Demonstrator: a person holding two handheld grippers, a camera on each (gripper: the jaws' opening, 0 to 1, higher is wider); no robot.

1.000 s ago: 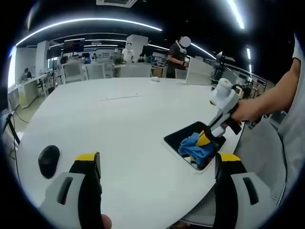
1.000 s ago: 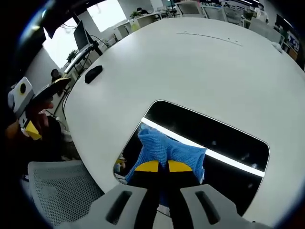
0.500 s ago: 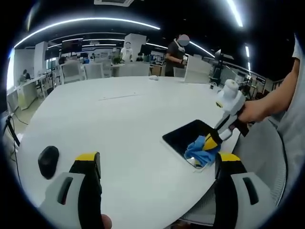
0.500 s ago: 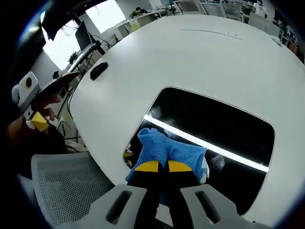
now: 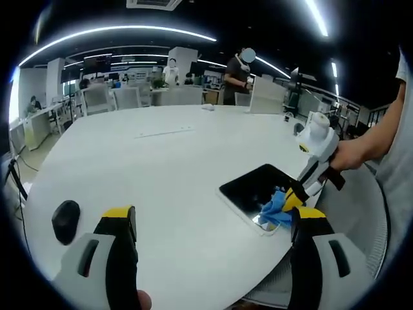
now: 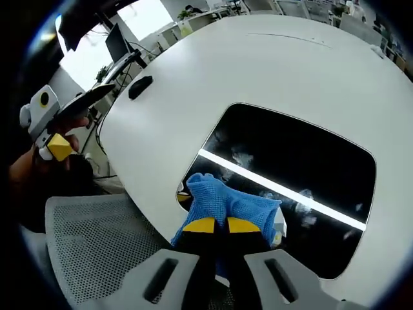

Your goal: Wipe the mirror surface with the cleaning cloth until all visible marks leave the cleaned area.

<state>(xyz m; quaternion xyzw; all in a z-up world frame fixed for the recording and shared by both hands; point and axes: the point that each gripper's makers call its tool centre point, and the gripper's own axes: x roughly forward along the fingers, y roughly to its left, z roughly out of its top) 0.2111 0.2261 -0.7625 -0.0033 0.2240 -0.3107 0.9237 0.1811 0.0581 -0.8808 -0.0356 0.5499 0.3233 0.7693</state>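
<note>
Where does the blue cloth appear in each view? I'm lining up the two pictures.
Left gripper view: the blue cloth lies right of centre, on the near corner of the mirror, under the right gripper.
Right gripper view: the cloth is low centre, pinched in the right gripper at the mirror's near edge.
Shared landmark: the black mouse on the white table.

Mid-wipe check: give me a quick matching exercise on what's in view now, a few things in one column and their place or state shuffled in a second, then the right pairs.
Things:
1. blue cloth
2. mirror
3. computer mouse
4. left gripper

Places or states:
A. jaws apart, holding nothing
B. flat on the white table, smudges on its glass
C. pinched in the right gripper, on the mirror's near edge
D. alone on the table, far from the mirror

Pairs: 1-C, 2-B, 3-D, 4-A
</note>
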